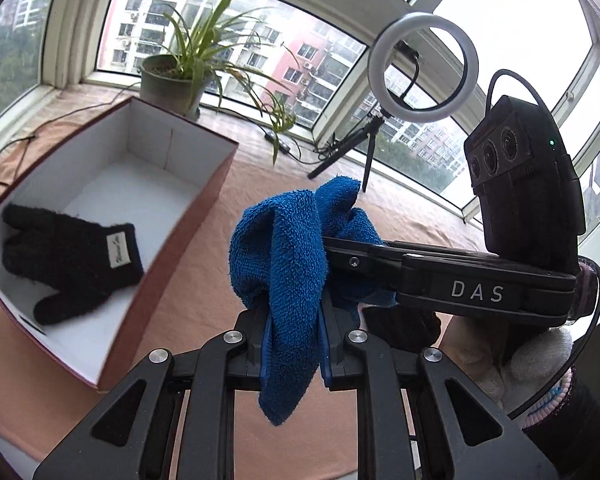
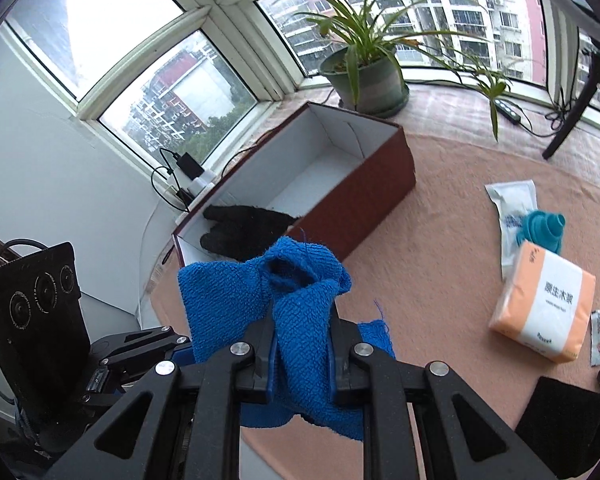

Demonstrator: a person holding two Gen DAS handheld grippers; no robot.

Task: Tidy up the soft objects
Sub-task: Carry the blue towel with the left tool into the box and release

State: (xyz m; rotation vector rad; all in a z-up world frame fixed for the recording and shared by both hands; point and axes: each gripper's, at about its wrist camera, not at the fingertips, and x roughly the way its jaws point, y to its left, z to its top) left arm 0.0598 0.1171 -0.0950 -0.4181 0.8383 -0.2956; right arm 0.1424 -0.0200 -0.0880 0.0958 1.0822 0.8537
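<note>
Both grippers are clamped on one blue towel (image 1: 284, 264) — the left gripper (image 1: 292, 344) pinches a hanging fold, and the right gripper (image 2: 302, 356) bites the bunched cloth from the other side, its fingers crossing just beyond the left one's tips. Ahead and left of the left gripper sits an open box (image 1: 204, 216) with a black glove (image 1: 68, 264) inside. Right of the right gripper — a tissue pack (image 2: 544, 304) on the table (image 2: 440, 240).

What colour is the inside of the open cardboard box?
White, clearest in the left wrist view.
</note>
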